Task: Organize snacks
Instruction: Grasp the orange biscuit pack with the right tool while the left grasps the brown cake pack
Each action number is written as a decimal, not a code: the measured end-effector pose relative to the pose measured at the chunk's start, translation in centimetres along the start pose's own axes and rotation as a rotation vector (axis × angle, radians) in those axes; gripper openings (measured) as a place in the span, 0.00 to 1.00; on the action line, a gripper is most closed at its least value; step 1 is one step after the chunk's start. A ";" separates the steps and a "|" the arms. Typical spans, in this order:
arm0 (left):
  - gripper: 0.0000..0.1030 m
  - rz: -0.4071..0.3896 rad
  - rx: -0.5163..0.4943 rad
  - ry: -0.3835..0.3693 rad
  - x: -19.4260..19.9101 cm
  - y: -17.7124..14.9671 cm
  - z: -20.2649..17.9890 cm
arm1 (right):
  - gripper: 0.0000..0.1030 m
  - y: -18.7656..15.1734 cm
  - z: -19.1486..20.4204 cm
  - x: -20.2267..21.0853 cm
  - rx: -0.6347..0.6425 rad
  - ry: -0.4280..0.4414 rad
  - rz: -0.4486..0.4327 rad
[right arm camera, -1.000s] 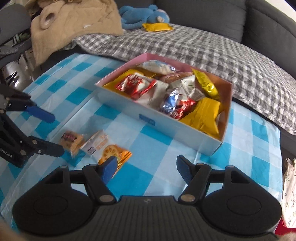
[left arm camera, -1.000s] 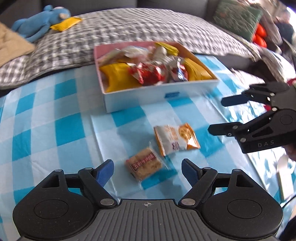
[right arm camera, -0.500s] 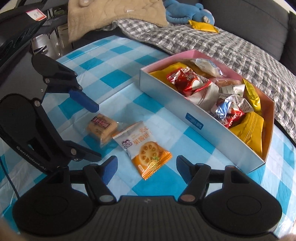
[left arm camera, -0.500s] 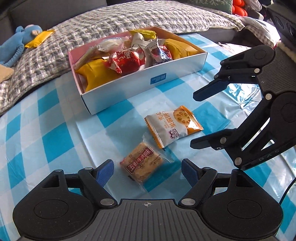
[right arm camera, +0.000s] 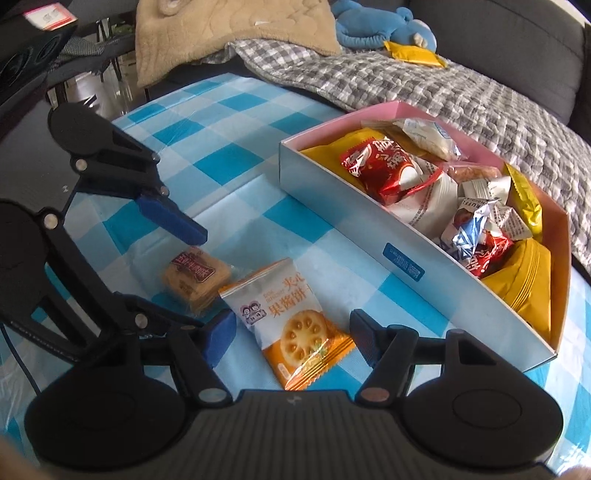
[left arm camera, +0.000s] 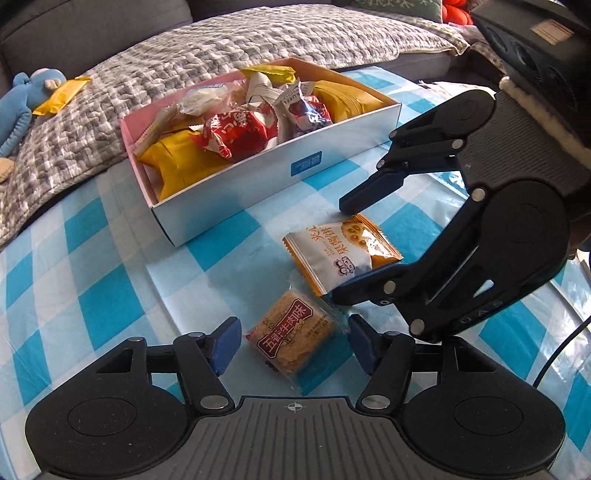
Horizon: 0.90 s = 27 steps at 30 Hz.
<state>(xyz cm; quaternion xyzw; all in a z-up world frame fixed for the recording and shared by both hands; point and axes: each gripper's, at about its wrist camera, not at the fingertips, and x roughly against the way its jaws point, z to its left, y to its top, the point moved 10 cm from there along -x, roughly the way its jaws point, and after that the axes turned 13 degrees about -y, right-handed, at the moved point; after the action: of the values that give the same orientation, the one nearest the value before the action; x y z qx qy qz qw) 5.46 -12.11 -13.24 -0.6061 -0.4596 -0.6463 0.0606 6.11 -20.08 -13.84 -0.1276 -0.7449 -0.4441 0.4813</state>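
Observation:
Two loose packets lie on the blue checked cloth in front of a white box (left arm camera: 277, 177) with a pink inside, full of several snack packets. My left gripper (left arm camera: 295, 344) is low over the brown biscuit packet (left arm camera: 291, 338), which sits between its blue pads. The jaws are closing, and the pads show a thin gap on each side. My right gripper (right arm camera: 291, 339) stands open astride the orange-and-white cracker packet (right arm camera: 291, 325). In the right wrist view the left gripper (right arm camera: 195, 280) brackets the brown biscuit packet (right arm camera: 195, 277). The left wrist view shows the right gripper (left arm camera: 340, 253) around the cracker packet (left arm camera: 343, 251).
The box (right arm camera: 351, 229) stands just behind the packets. Beyond the table lies a grey checked blanket (left arm camera: 221, 48) with a blue plush toy (left arm camera: 22, 99) and a yellow packet (left arm camera: 61, 96). A beige quilt (right arm camera: 221, 33) hangs at the back left. The two grippers nearly touch.
Both grippers came lower and closer to the loose packets and to each other. The left jaws narrowed around the brown biscuit packet. The right gripper now straddles the cracker packet.

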 end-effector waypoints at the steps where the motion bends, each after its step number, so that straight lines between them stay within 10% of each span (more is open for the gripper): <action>1: 0.59 0.003 -0.006 0.002 0.0 0.0 -0.1 | 0.62 0.1 -0.1 -0.1 -0.009 0.006 0.004; 6: 0.55 0.012 0.003 0.010 0.0 0.1 -0.2 | 0.36 0.5 0.2 -0.1 -0.002 0.019 0.010; 27: 0.46 -0.019 0.097 0.048 1.4 0.7 0.8 | 0.35 -0.1 -1.7 1.6 -0.136 -0.023 0.046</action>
<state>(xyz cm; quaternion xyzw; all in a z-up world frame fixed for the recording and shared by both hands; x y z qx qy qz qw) 6.10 -11.34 -11.84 -0.5824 -0.4948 -0.6380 0.0947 6.28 -21.83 -12.29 -0.1821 -0.7154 -0.4811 0.4729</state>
